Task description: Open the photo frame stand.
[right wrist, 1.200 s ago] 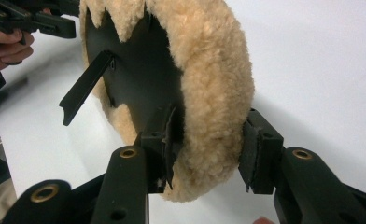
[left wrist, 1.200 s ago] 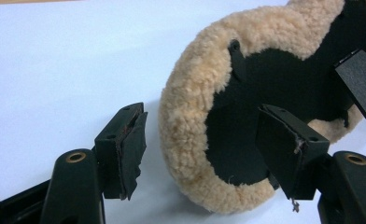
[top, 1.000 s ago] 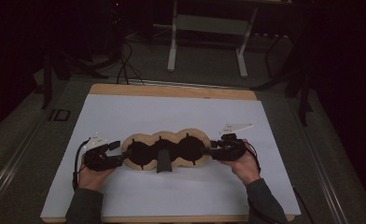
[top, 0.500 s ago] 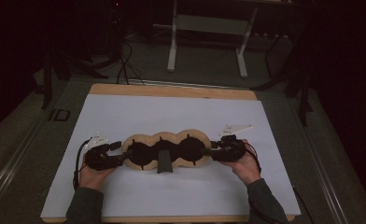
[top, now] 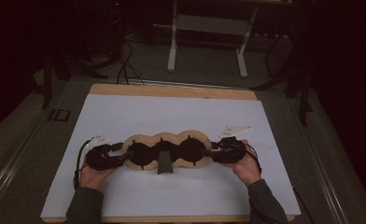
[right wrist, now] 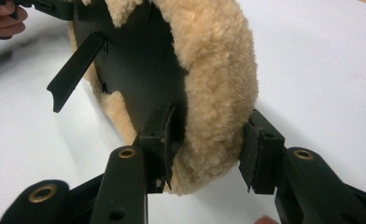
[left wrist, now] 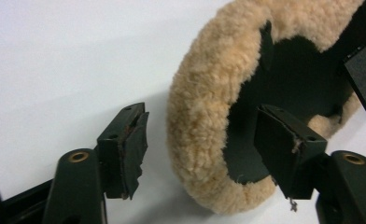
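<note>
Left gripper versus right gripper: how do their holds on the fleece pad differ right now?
The left gripper straddles the fleece pad with clear gaps at both fingers; the right gripper has closed in, fingers touching the rim. The left sits at the pad's left end, the right at its right end. Both have one finger inside the dark hollow.

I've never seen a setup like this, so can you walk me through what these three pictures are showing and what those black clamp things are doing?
A person sits at a table covered with a white sheet. Each hand holds a hand-held gripper, a two-jaw clamp with its own camera.

The high view looks down from above: the left hand-held gripper and right hand-held gripper sit at opposite ends of a long tan fleece pad with three black rounded centres and a dark strap hanging off its near edge.

The left gripper view looks along the left jaws: they are open, straddling the fleece rim without touching. The right gripper view shows the right jaws pressed against the other end's rim on both sides.
</note>
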Tool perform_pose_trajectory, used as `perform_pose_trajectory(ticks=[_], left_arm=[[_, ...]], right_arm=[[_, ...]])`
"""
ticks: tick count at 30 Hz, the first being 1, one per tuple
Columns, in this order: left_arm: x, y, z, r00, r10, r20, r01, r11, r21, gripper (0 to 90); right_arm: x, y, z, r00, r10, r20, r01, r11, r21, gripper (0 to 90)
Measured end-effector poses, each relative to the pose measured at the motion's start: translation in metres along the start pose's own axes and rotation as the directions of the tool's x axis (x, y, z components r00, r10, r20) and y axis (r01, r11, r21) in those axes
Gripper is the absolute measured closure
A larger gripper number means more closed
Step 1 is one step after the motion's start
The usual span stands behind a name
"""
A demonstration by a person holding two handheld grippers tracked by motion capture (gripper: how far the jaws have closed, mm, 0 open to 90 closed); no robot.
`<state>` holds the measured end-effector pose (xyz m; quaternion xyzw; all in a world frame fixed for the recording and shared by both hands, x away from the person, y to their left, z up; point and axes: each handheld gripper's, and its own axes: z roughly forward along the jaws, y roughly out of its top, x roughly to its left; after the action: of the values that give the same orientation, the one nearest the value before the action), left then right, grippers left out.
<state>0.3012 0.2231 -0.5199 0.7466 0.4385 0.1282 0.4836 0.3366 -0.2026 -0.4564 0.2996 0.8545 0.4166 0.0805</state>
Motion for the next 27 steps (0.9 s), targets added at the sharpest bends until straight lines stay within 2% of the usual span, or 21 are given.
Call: perform_pose_trajectory(ticks=[4, 18, 27], left_arm=[[-0.002, -0.001, 0.003, 0.9993, 0.016, 0.033, -0.017, 0.9994, 0.029, 42.7], [-0.004, -0.001, -0.001, 0.9984, 0.052, 0.021, -0.053, 0.9983, 0.024, 52.7], [-0.010, 0.002, -0.005, 0.9947, 0.103, 0.006, -0.103, 0.9945, 0.020, 57.2]], right_arm=[[0.000, -0.001, 0.000, 1.0000, -0.008, 0.003, 0.008, 1.000, 0.001, 58.3], [-0.003, -0.007, 0.004, 0.9996, -0.021, 0.021, 0.021, 1.000, 0.001, 57.3], [-0.004, -0.012, 0.007, 0.9979, -0.046, 0.046, 0.045, 0.999, 0.009, 55.9]])
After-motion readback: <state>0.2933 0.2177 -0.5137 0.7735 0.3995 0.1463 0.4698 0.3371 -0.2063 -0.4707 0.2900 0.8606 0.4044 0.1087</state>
